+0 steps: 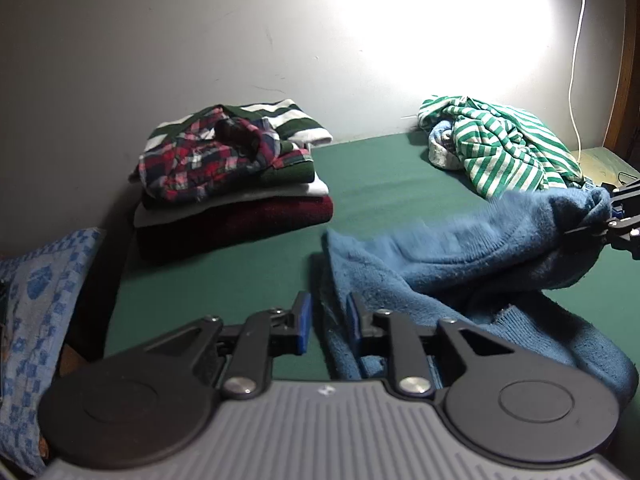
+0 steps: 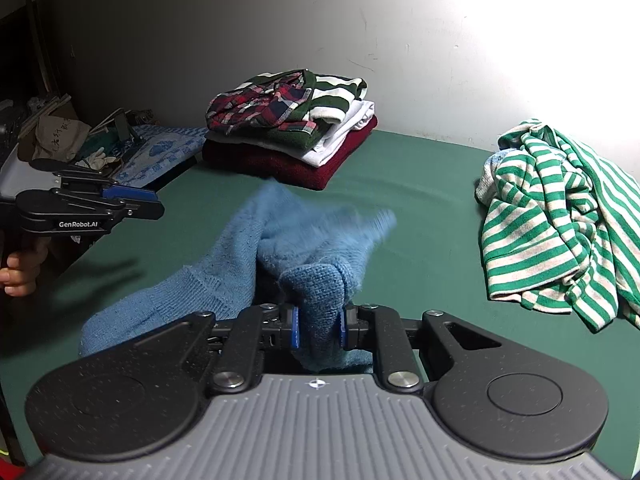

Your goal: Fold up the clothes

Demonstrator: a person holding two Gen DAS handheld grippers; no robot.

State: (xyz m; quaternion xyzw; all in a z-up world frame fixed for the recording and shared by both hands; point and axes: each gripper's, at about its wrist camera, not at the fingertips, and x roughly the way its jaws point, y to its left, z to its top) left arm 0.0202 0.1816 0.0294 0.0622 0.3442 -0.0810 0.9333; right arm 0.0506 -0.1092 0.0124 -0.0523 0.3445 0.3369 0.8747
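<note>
A blue sweater [image 2: 224, 264] is lying crumpled on the green tabletop [image 2: 420, 200], and one bunched part of it is lifted. This bunch is pinched between the blue pads of the right tongs [image 2: 318, 326], which are closed on a thick wad of knit and not on a single edge. The left tongs [image 1: 324, 316] are held low at the near edge of the sweater, with the jaws apart and nothing between them; the cloth is just beside the right-hand pad [image 1: 353, 312], but it is not gripped. Several risks are judged from this. Because a wad is held, it cannot be told which layer or corner is really caught, so the sweater may be spread out twisted, and a crooked fold may be made. The knit looks soft and heavy, so part of the wad may slide out of the pads when it is raised. The free end is blurred in both views, which suggests quick motion; if it is swung far, the folded stack [image 2: 292, 128] at the back near the wall may be brushed and its plaid top piece [image 2: 256, 108] disturbed. The striped pile [image 2: 552, 216] on the right is well apart from the sweater, yet a wide sweep may drag it too. If the left tongs are closed now, only a loose hem, or nothing, may be taken.
</note>
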